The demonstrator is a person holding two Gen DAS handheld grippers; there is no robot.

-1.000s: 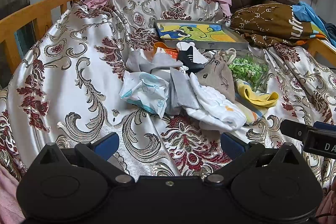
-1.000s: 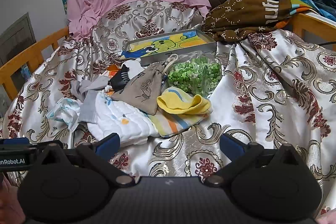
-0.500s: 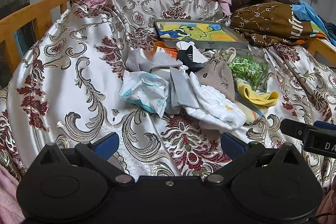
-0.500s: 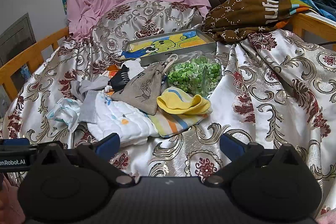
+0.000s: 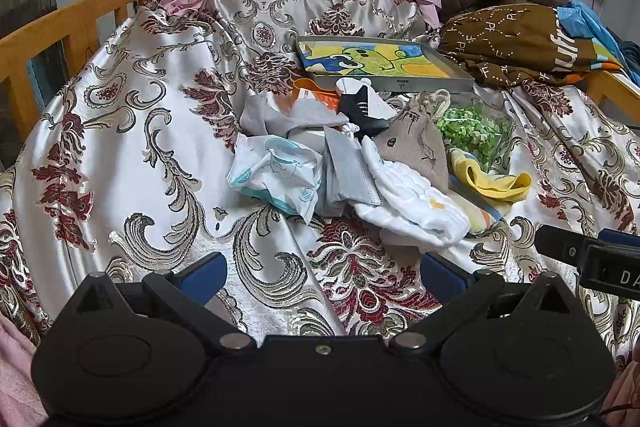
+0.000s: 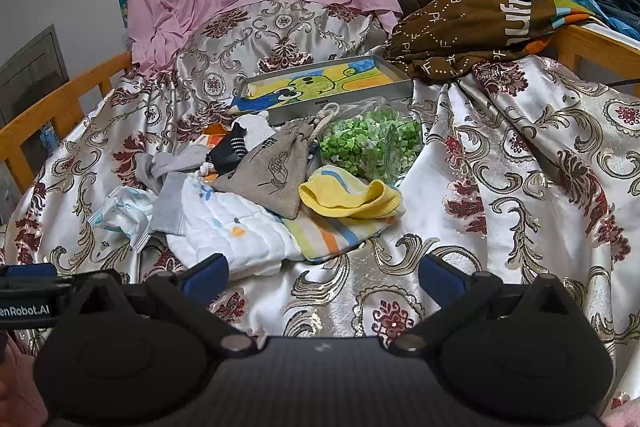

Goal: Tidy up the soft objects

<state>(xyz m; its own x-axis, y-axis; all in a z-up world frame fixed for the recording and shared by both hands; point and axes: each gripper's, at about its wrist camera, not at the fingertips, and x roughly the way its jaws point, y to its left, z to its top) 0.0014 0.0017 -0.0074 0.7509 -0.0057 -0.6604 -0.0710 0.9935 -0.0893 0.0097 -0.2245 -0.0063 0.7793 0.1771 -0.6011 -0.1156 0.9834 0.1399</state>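
Left wrist view: left gripper [image 5: 322,269] jaws apart, empty, hovering over satin cover [image 5: 120,131]. Pile of soft items [image 5: 360,163] ahead, untouched; nothing moved vs a sec ago.

Right wrist view: right gripper [image 6: 324,269] jaws apart, empty, unchanged; white cloth [image 6: 232,227] nearest. Sorting not begun.

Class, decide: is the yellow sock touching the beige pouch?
Touching. In the right wrist view the yellow sock presses against the beige pouch's lower right edge, with no gap showing.
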